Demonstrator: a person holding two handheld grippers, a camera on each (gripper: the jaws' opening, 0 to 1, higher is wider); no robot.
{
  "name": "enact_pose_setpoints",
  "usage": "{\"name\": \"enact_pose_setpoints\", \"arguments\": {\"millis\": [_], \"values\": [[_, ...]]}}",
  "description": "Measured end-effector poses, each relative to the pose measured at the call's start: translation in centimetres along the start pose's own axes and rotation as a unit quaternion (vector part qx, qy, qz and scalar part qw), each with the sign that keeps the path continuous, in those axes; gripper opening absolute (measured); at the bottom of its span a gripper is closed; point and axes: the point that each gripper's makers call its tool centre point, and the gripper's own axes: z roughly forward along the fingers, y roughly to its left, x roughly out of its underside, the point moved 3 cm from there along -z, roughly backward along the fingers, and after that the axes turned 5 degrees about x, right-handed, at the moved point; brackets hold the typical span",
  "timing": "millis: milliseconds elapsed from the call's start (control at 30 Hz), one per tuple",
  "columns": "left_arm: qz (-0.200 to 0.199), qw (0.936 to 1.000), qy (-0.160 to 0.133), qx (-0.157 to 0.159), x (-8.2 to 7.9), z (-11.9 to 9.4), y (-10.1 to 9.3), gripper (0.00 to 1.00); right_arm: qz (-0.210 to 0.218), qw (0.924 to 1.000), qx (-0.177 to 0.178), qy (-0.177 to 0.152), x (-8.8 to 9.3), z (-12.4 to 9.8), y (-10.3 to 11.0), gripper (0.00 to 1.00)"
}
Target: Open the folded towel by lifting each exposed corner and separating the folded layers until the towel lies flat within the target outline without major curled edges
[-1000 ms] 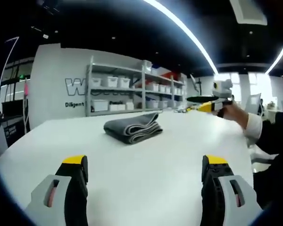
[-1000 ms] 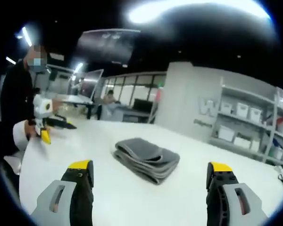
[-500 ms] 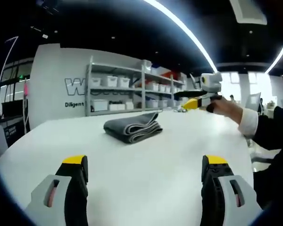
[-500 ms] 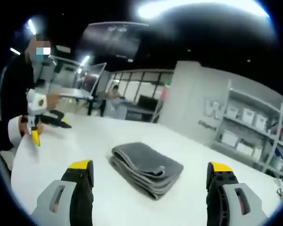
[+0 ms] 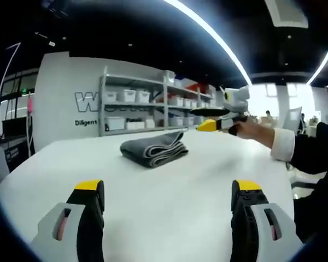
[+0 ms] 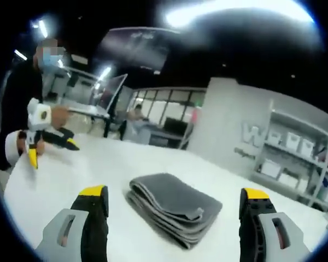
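Bins (image 5: 128, 95) on far shelf (image 5: 153, 103): contents too small to tell. Wall lettering (image 5: 86, 101) cut by shelf post. Towel (image 6: 172, 206) near edge blurred; fold count unclear.

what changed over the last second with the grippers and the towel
The right gripper has swung in over the table toward the folded grey towel, with its jaws open and nothing taken hold of. The towel looms larger in the right gripper view. The left gripper stayed put, open; the towel stayed folded.
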Motion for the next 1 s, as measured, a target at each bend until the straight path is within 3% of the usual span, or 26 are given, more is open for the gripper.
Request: {"name": "enact_pose_setpoints", "arguments": {"millis": [233,467,1000], "values": [[-0.003,1.0000,0.003,-0.001,0.1,0.1,0.4,0.95,0.026,0.9997,-0.004,0.002,1.6,1.8,0.0,1.00],[0.000,1.0000,0.005,0.000,0.1,0.1,0.3,0.95,0.038,0.9992,0.005,0.010,2.7,2.0,-0.9,1.00],[-0.002,1.0000,0.008,0.002,0.1,0.0,0.3,0.95,0.075,0.9953,0.006,0.061,6.1,2.7,-1.6,0.98]]}}
